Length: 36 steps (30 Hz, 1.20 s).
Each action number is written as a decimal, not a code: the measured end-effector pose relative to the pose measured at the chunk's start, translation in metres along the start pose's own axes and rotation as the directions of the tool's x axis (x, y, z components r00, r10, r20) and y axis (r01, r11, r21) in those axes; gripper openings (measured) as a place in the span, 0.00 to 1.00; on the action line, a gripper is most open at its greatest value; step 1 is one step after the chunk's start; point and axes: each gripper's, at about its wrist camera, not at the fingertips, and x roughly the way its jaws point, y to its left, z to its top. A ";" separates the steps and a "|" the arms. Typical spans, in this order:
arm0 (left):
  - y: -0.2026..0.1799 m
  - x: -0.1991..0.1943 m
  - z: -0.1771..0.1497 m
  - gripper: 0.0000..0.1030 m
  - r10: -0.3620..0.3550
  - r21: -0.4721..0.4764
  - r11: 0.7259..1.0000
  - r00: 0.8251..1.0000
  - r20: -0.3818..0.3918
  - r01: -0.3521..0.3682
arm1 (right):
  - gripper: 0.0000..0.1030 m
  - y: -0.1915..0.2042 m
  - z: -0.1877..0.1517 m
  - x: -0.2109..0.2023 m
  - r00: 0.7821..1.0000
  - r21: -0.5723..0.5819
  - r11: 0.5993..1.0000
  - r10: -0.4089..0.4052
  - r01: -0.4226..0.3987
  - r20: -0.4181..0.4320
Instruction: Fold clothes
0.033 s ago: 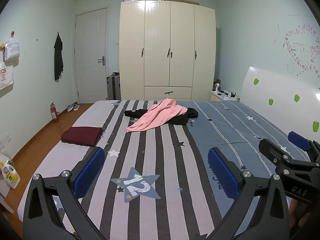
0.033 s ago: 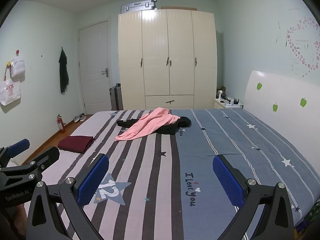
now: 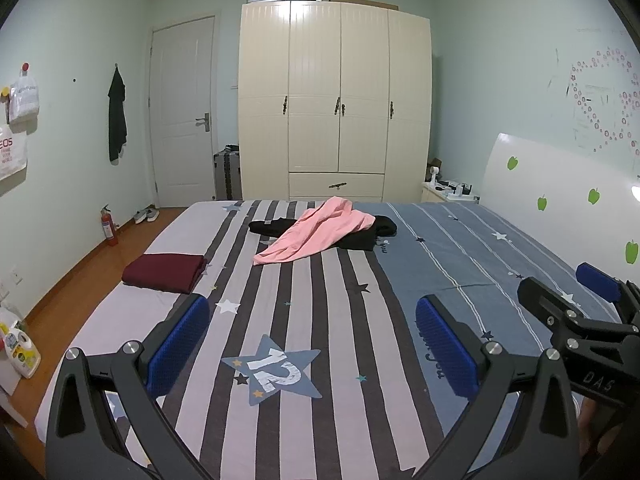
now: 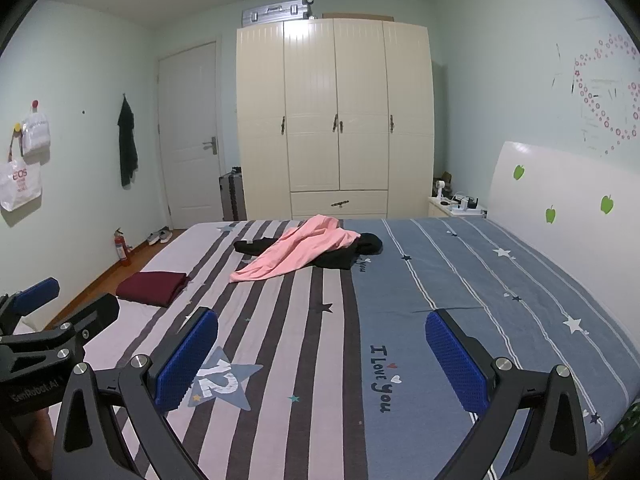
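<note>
A pale-green bedroom is filled by a bed (image 3: 460,264) under a striped grey and blue star-print cover. Nearest, the left tool (image 3: 312,344) and right tool (image 4: 322,354) are held wide apart, empty. Well beyond, a crumpled pink cloth garment (image 3: 316,232) is draped over a black garment (image 3: 362,238); the pink one should be lifted off first and spread flat. A folded maroon cloth (image 3: 164,272) lies at the left edge.
</note>
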 end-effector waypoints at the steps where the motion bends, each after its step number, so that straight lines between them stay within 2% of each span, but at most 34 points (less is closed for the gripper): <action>1: 0.000 0.000 0.000 0.99 0.000 0.000 1.000 1.000 0.001 0.000 | 1.00 0.000 0.000 0.000 1.000 0.000 1.000 0.000 0.000 0.000; 36: 0.000 -0.007 0.004 0.99 0.007 0.000 1.000 1.000 0.017 -0.007 | 1.00 -0.003 -0.001 -0.006 1.000 0.004 1.000 0.007 -0.007 0.002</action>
